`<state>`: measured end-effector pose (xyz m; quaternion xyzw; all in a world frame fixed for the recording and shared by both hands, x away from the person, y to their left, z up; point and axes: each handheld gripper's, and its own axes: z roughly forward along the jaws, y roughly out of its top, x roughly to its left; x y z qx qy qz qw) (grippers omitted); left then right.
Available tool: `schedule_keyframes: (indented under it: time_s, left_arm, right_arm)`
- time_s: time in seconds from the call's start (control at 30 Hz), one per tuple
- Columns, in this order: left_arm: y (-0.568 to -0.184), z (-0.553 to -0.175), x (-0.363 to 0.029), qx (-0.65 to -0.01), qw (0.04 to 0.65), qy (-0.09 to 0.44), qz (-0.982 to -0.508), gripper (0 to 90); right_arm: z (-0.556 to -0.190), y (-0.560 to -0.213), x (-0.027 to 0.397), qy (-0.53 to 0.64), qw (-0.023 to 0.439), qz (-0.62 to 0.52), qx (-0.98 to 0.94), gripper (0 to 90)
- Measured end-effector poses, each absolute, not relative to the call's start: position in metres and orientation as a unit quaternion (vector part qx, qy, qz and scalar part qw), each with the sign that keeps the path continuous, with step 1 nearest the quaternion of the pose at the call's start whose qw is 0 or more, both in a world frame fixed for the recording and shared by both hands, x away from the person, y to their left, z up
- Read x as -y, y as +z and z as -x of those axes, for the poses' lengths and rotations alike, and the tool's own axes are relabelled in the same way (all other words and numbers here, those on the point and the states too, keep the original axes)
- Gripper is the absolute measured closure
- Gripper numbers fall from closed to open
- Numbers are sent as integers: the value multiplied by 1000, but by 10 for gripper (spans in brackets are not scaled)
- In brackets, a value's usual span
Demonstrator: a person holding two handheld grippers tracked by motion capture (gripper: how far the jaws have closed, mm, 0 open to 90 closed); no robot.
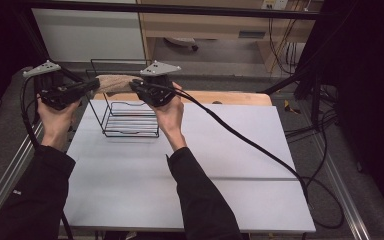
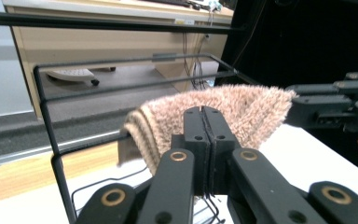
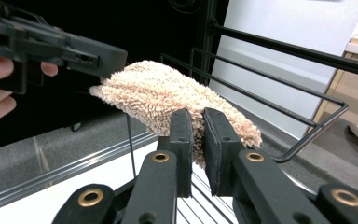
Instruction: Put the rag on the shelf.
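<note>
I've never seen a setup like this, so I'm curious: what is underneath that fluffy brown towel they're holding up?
Under the towel stands a black wire rack on the white table. The left gripper and right gripper pinch its ends. Whether it touches the rack's top rail is hidden.

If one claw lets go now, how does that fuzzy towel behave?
Likely floppy: the towel sags between the left claw and right claw. Probably light, pinched only at its edges. Its fluffy pile may snag the wire rack.

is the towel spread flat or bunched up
Bunched, not flat. The towel humps up between the left gripper and right gripper, each pinching one end, above the wire rack.
</note>
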<state>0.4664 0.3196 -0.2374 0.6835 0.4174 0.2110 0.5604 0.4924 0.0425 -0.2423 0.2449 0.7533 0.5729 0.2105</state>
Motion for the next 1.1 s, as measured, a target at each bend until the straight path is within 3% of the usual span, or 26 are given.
schedule_keyframes:
  time_s: [0.4, 0.73, 1.1]
  left_arm:
    - [-244, -464, -316, -410, 532, 226, -705, 893]
    - [-255, -467, -312, -410, 513, 235, -716, 890]
    - [-263, -475, -311, -420, 508, 236, -714, 885]
  right_arm:
    - [-485, -228, -34, 596, 189, -239, -744, 647]
    - [-488, -240, -41, 561, 153, -254, -773, 887]
    - [-500, -261, -53, 531, 176, -281, -780, 897]
